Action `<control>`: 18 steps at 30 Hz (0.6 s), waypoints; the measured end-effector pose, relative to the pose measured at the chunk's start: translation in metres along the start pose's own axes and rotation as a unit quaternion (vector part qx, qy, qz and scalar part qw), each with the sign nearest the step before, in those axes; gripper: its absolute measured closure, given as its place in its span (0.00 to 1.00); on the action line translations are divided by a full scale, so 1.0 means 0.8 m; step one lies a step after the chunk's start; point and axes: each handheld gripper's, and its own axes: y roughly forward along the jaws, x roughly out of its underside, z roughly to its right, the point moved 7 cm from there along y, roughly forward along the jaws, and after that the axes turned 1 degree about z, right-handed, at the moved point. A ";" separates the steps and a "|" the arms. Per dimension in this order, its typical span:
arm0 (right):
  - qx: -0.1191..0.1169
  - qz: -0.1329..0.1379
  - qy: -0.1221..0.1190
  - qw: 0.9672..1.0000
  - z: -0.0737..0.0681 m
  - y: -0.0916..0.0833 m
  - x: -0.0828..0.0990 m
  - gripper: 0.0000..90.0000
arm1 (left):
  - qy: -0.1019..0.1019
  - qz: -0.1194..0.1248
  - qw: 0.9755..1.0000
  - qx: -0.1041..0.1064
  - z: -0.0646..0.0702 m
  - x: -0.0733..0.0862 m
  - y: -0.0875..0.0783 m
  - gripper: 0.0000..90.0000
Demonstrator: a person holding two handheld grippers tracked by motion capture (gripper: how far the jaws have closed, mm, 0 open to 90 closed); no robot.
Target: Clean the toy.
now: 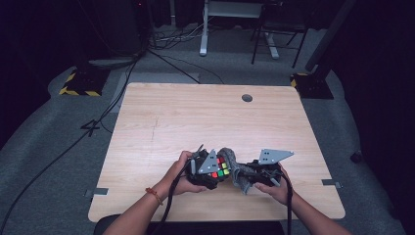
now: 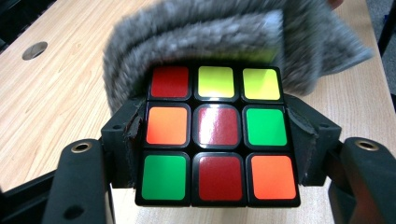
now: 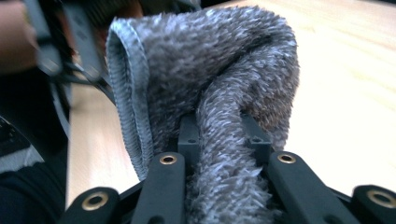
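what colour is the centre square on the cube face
Dark red, on the cube held in the left tongs; clearest in the left gripper view.

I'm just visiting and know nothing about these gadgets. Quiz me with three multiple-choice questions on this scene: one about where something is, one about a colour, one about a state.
1. Where is the puzzle cube?
A. between the left claw's jaws
B. lying alone on the table
C. on the floor

2. What colour is the centre square of the cube face in the left gripper view?
A. blue
B. dark red
C. white

3. What is the right claw doing?
A. hanging open
B. shut on the grey cloth
C. gripping a pen

Answers: 1 A, black jaws press both cube sides. 2 B, the middle sticker is dark red. 3 B, cloth is pinched between its jaws.
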 end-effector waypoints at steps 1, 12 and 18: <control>0.001 -0.009 0.003 1.000 0.002 0.003 0.004 0.84 | 0.001 0.004 1.000 0.001 0.000 -0.001 0.000 0.37; 0.001 -0.033 -0.001 0.999 0.004 0.006 0.010 0.84 | -0.004 0.007 1.000 0.015 0.001 -0.001 -0.002 0.37; 0.008 0.008 -0.016 1.000 -0.003 -0.007 -0.012 0.84 | 0.011 -0.016 1.000 0.022 0.011 0.002 0.008 0.37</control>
